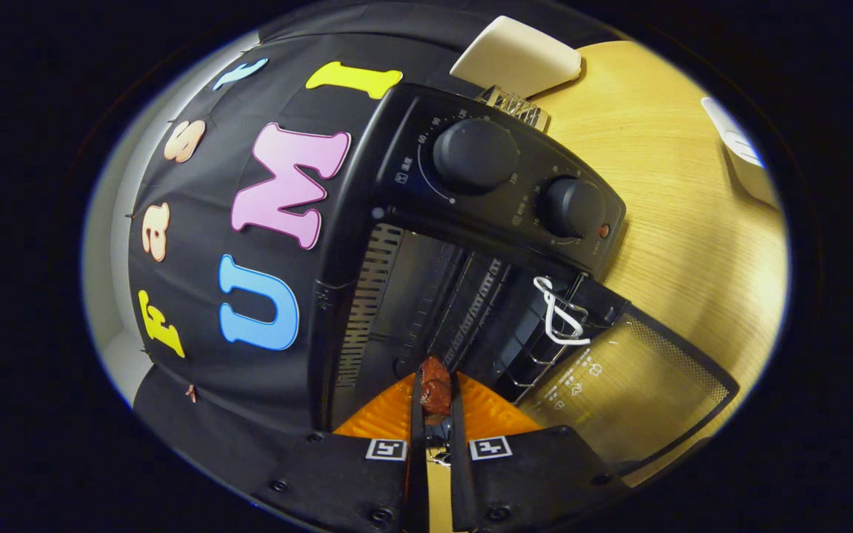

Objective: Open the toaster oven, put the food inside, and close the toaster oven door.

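**Food held at the open oven mouth**

The black toaster oven [426, 244] stands on the pale wooden tabletop [678, 222] with two round black knobs [475, 155] on its panel. The fingers [435, 403] are clamped on a small reddish-brown piece of food [435, 389], held just before the dark cavity, seemingly not yet inside. To the right, the glass oven door [619, 392] hangs open, a white loop of cord [561, 314] at its hinge.
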The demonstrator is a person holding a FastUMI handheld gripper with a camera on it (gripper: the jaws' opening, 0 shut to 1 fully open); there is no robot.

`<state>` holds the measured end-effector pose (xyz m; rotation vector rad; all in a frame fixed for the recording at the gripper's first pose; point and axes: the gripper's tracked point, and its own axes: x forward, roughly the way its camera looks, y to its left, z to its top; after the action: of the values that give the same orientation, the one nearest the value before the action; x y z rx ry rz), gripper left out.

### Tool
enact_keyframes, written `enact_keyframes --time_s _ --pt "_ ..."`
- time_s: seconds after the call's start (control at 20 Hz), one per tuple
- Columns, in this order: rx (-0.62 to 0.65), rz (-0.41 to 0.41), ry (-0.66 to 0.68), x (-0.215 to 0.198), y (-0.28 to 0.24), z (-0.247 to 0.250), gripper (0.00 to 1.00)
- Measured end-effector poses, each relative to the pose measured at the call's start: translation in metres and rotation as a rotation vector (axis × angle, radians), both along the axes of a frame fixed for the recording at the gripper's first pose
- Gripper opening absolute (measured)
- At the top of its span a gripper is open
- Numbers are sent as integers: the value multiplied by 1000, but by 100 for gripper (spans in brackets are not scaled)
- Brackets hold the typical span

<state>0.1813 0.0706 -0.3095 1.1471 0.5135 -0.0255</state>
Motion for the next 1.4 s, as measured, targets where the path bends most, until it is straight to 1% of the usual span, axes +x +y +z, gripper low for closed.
enact_keyframes --time_s 0.15,0.35,0.5,0.6,0.8,0.9,0.95,1.1,1.25,1.4 --pt "-19 21 2 5 6 -5 16" --pt "-90 48 -5 12 11 -5 16" --pt "-162 68 -9 10 10 -2 16" --pt "-245 88 -14 9 9 -2 18" --pt "-438 166 -24 -1 3 0 42" --pt "-483 204 -45 -6 7 8 78" --pt "-529 216 -44 -9 6 7 97" --pt "-614 257 -24 -21 2 5 98" --pt "-661 269 -13 -34 -6 9 98" --pt "-704 310 -3 -50 -10 13 98"
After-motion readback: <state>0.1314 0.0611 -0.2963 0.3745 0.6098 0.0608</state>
